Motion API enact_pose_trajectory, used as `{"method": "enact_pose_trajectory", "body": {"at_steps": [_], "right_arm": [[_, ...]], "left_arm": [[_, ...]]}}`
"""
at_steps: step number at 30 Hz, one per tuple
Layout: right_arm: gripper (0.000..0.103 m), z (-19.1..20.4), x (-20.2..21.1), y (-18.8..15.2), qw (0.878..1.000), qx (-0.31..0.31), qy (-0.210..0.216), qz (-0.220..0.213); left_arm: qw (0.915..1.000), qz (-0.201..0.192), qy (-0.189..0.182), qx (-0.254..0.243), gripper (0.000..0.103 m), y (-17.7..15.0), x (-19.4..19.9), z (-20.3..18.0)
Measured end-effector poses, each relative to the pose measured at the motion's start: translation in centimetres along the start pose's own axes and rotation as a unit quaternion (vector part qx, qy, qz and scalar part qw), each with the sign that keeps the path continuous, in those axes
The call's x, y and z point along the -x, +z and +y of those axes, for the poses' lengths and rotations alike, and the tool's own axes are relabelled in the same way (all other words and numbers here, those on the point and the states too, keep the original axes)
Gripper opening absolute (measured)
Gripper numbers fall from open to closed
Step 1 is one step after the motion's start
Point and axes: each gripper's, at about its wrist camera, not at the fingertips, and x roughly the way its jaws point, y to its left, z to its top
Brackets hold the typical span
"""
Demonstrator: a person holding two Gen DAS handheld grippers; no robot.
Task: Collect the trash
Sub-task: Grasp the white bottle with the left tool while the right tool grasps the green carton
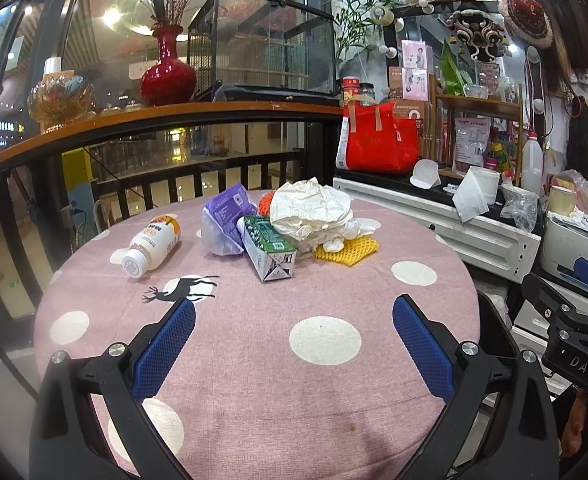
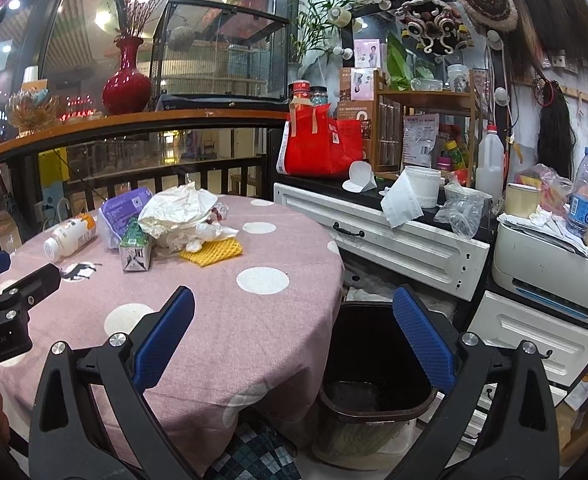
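Matt woven cloth on the table [image 1: 254, 360], crumpled white paper [image 1: 310, 208], glossy plastic bottle [image 1: 152, 246], yellow foam netting [image 1: 348, 250], glossy red vase [image 1: 168, 72] upper left.

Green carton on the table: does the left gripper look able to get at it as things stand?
Probably yes. The left gripper is open and empty, with bare tablecloth ahead. The green carton has its near end facing the gripper, though the crumpled white paper crowds its far right side.

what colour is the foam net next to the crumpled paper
Yellow; the foam net shows best in the left wrist view, beside the crumpled paper.
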Motion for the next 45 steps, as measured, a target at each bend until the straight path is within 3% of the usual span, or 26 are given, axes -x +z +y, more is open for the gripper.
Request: {"method": "enact_pose_trajectory", "body": {"at_steps": [10, 19, 24, 28, 34, 35, 37, 42, 45], "right_arm": [[0.098, 0.7, -4.8, 0.5, 0.995, 0.027, 0.029, 0.091], [0.098, 3.9, -9.2, 1.9, 0.983, 0.086, 0.098, 0.13], [0.098, 5.0, -11.5, 3.7, 0.977, 0.095, 0.128, 0.142], [0.098, 6.9, -13.2, 5.6, 0.962, 0.09, 0.201, 0.16], [0.098, 11.4, -15.9, 7.2, 0.937, 0.101, 0.272, 0.194], [0.097, 12.4, -16.9, 7.2, 0.928, 0.093, 0.289, 0.215], [0.085, 14.2, -18.8, 7.1, 0.909, 0.085, 0.317, 0.257], [0.078, 17.5, -22.6, 7.1, 0.889, 0.082, 0.327, 0.309], [0.077, 18.5, -24.7, 7.2, 0.889, 0.077, 0.313, 0.327]], "left_arm": [[0.9972, 0.066, 0.011, 0.033, 0.098, 0.7, -2.7, 3.3], [0.9836, 0.164, -0.023, 0.073, 0.097, 1.7, -7.3, 7.7], [0.9801, 0.185, -0.016, 0.07, 0.097, 3.1, -9.5, 10.2], [0.981, 0.186, 0.003, 0.054, 0.097, 5.0, -11.2, 12.7], [0.9735, 0.224, 0.039, 0.021, 0.097, 6.8, -14.6, 16.1], [0.9711, 0.234, 0.043, 0.016, 0.097, 7.0, -15.4, 16.7], [0.9653, 0.257, 0.046, 0.015, 0.097, 7.2, -16.9, 17.9], [0.9516, 0.301, 0.038, 0.049, 0.097, 7.9, -20.8, 21.3], [0.9405, 0.332, 0.024, 0.066, 0.097, 7.9, -23.4, 22.7]]}}
